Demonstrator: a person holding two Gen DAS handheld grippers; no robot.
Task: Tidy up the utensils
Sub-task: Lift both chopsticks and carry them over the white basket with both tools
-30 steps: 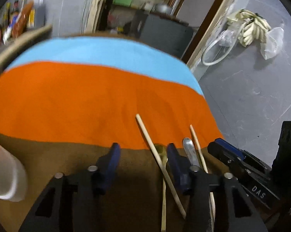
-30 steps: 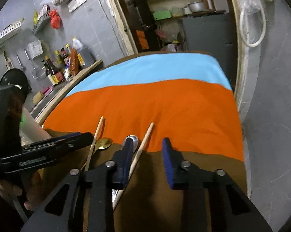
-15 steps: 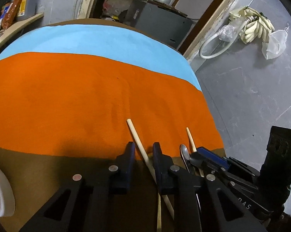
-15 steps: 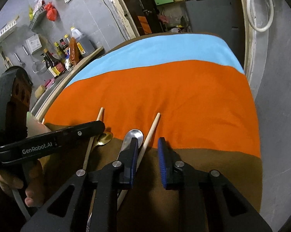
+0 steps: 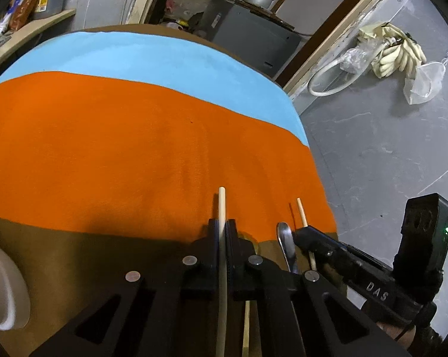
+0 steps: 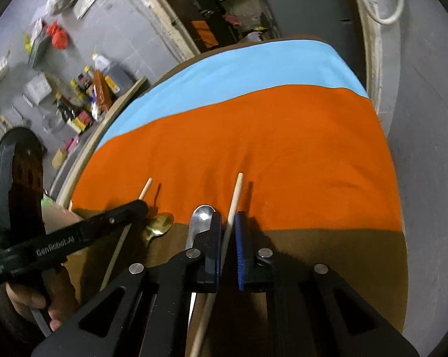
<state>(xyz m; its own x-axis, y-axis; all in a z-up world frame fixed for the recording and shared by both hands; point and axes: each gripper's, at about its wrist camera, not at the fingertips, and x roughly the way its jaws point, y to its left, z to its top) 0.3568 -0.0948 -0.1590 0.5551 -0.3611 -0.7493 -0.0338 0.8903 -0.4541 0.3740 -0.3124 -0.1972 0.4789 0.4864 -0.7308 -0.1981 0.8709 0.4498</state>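
Two wooden chopsticks, a silver spoon and a gold spoon lie on a striped cloth. My left gripper (image 5: 223, 227) is shut on one chopstick (image 5: 221, 205), whose tip sticks out past the fingers. My right gripper (image 6: 229, 223) is shut on the other chopstick (image 6: 235, 192), which also shows in the left wrist view (image 5: 301, 212). The silver spoon (image 6: 201, 215) lies just left of the right gripper and shows in the left wrist view (image 5: 285, 238) too. The gold spoon (image 6: 160, 223) lies between the grippers. The left gripper also shows in the right wrist view (image 6: 139, 206) with its chopstick (image 6: 145, 187).
The cloth (image 5: 134, 148) has blue, orange and brown bands and covers a round table. A white cup-like object (image 5: 3, 291) stands at the left edge. A shelf with bottles (image 6: 87, 98) is off to the left. Grey floor (image 5: 387, 148) drops away on the right.
Both grippers went from open to shut, each closing on a chopstick. The left gripper shifted right so that its chopstick now lies straight between its fingers.
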